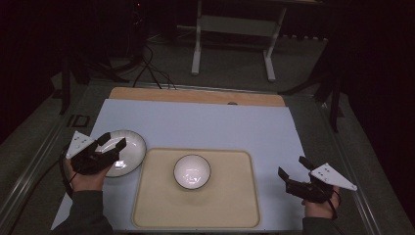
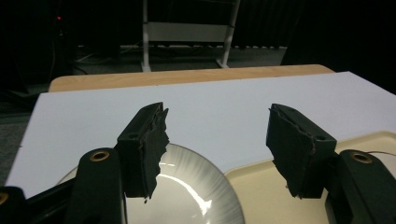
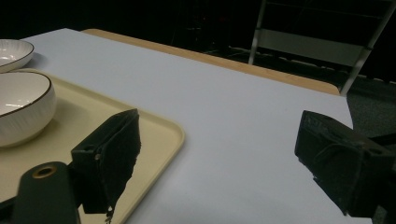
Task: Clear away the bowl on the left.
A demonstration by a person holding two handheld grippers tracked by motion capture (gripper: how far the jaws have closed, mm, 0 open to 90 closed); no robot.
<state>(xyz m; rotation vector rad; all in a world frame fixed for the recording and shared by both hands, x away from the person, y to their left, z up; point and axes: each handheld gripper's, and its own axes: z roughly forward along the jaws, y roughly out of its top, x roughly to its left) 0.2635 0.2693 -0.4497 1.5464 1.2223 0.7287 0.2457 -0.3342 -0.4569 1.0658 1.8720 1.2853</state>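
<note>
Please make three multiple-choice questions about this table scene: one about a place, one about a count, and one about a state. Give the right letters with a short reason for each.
1. Where does the bowl stand?
A. on the tray
B. on the bare white table
C. on the floor

2. How many white dishes are on the table?
A. one
B. two
C. four

3. In what state is the left claw?
A. shut on the plate
B. shut on nothing
C. open

Answers:
1. A: the bowl stands near the middle of the beige tray.
2. B: there is the bowl and one plate, which lies left of the tray.
3. C: the left claw hovers over the plate with its jaws wide apart, and the left gripper view shows nothing between them.
</note>
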